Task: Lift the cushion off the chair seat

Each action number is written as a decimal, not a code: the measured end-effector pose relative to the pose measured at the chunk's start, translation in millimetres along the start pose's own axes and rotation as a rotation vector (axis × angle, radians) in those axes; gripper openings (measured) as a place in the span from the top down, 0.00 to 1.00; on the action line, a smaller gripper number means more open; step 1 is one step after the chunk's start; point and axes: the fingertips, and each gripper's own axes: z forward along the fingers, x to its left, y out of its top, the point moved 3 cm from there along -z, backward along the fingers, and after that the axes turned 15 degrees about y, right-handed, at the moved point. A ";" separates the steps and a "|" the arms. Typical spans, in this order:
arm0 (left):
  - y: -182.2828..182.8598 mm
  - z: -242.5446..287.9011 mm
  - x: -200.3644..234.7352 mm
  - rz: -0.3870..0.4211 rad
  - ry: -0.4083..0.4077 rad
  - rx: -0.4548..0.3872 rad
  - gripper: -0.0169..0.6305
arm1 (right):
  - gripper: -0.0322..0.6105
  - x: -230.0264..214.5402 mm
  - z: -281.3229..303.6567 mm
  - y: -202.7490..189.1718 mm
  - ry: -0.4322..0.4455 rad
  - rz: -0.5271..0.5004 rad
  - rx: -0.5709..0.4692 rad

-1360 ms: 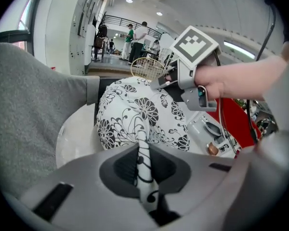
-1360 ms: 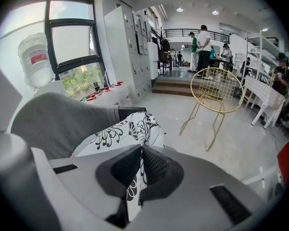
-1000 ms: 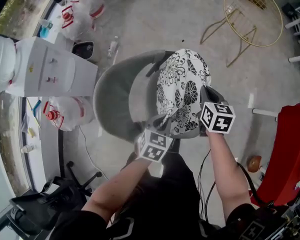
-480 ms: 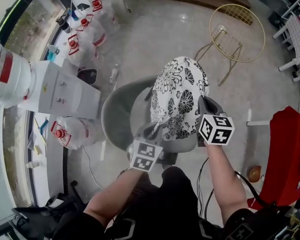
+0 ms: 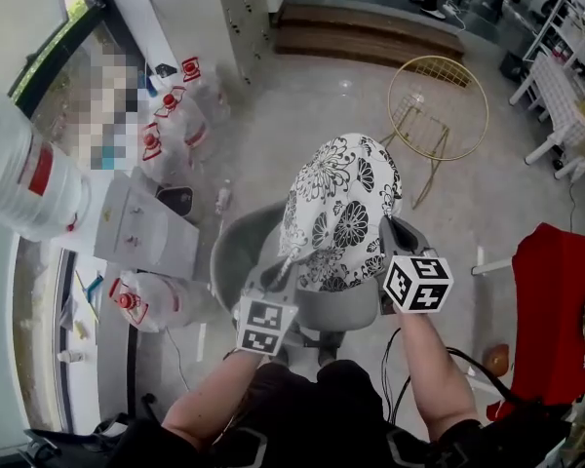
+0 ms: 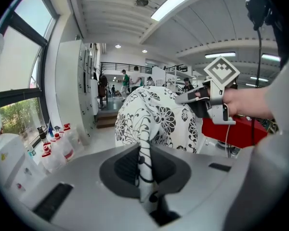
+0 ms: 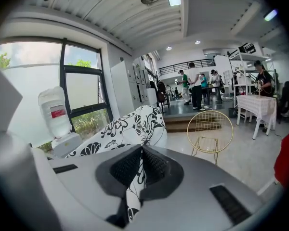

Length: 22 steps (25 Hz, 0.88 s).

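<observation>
A white cushion with black flower print hangs in the air above the grey shell chair. My left gripper is shut on the cushion's near left edge; in the left gripper view the printed cloth is pinched between the jaws. My right gripper is shut on the cushion's right edge, and the right gripper view shows a fold of the cloth squeezed between its pads. The cushion bulges out beyond both grippers, clear of the seat.
A white water dispenser with a big bottle stands left of the chair, with several water jugs beside it. A gold wire chair stands behind. A red thing is at the right. People stand far back.
Both grippers have risen together with the cushion, which has come up off the chair seat. The head view has tilted up, showing more of the room behind.
</observation>
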 end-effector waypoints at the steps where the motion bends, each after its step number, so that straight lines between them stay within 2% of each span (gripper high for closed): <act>1: 5.1 -3.6 3.2 0.000 0.003 -0.013 0.92 | 0.93 3.4 -3.3 5.4 0.001 -0.001 -0.013; 18: 82.4 -53.2 58.2 0.014 0.107 -0.251 0.92 | 0.93 58.1 -49.0 75.4 0.033 -0.088 -0.166; 22: 99.7 -62.3 65.7 -0.017 0.094 -0.297 0.92 | 0.93 73.6 -56.4 89.7 0.071 -0.121 -0.203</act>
